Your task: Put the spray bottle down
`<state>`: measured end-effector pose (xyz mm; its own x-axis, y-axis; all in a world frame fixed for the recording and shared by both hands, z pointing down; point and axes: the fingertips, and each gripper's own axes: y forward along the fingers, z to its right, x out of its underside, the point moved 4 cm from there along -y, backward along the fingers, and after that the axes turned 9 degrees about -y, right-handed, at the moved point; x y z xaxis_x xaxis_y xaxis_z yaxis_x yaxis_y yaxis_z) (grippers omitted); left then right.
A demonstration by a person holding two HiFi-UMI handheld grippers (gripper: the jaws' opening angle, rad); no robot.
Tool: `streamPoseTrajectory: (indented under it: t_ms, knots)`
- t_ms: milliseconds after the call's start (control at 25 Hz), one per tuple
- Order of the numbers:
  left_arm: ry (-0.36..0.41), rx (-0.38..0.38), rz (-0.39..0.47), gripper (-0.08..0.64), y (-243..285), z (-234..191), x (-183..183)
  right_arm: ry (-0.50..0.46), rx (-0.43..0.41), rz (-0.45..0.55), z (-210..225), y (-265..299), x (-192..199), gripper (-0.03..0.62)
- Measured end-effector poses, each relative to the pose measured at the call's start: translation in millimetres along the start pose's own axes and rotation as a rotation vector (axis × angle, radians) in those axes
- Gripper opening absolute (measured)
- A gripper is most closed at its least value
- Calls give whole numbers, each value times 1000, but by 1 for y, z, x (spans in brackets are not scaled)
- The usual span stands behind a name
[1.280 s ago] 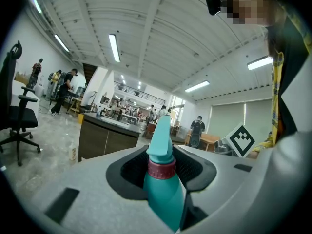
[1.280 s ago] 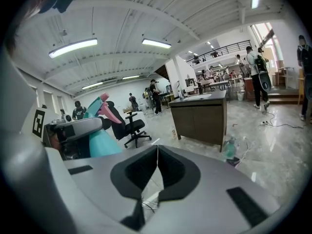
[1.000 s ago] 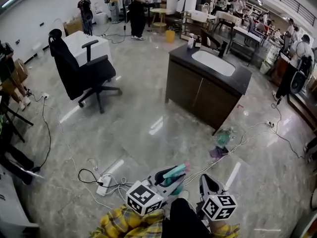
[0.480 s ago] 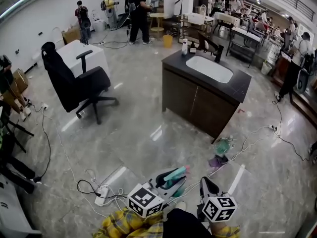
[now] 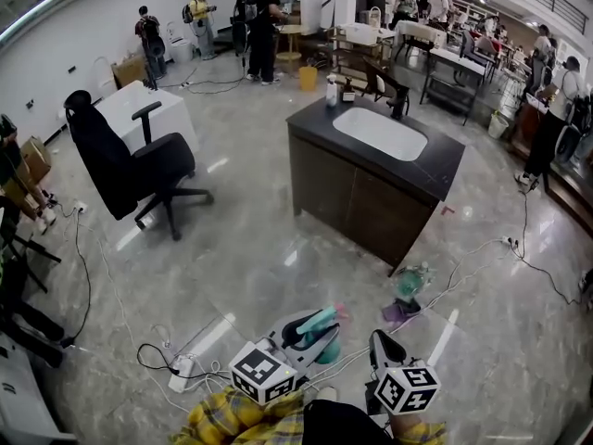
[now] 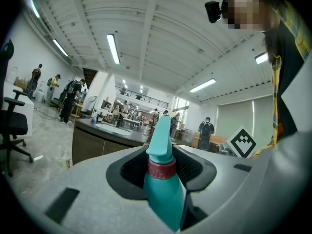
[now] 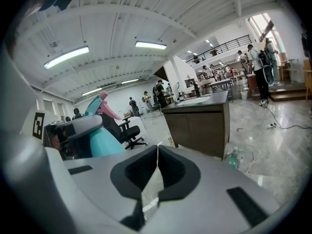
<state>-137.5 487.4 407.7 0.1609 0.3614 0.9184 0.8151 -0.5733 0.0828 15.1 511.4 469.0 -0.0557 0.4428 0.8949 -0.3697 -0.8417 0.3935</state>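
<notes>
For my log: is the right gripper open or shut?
Shut: the fingers of the right gripper meet at the tips, with nothing between them.

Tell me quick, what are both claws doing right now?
Left claw: closed on the teal plastic spray bottle.
Right claw: closed, holding nothing.

Sink cabinet [image 5: 352, 197] ahead, office chair [image 5: 139, 165] leftward; power strip [image 5: 182, 367] on floor [image 5: 250, 248]

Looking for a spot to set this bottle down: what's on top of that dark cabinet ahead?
A white basin, a black faucet and small bottles at the cabinet's far corner. Its inside is hidden behind shut doors.
</notes>
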Motion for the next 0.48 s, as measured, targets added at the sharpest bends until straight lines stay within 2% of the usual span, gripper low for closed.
streamPoseTrajectory:
  t_ms: [320, 480]
  knots:
    - [31, -7, 23, 144, 59, 4, -3, 9, 4, 14, 61, 8, -8, 6]
    - [40, -19, 19, 143, 68, 3, -4, 16, -3, 15, 70, 10, -8, 7]
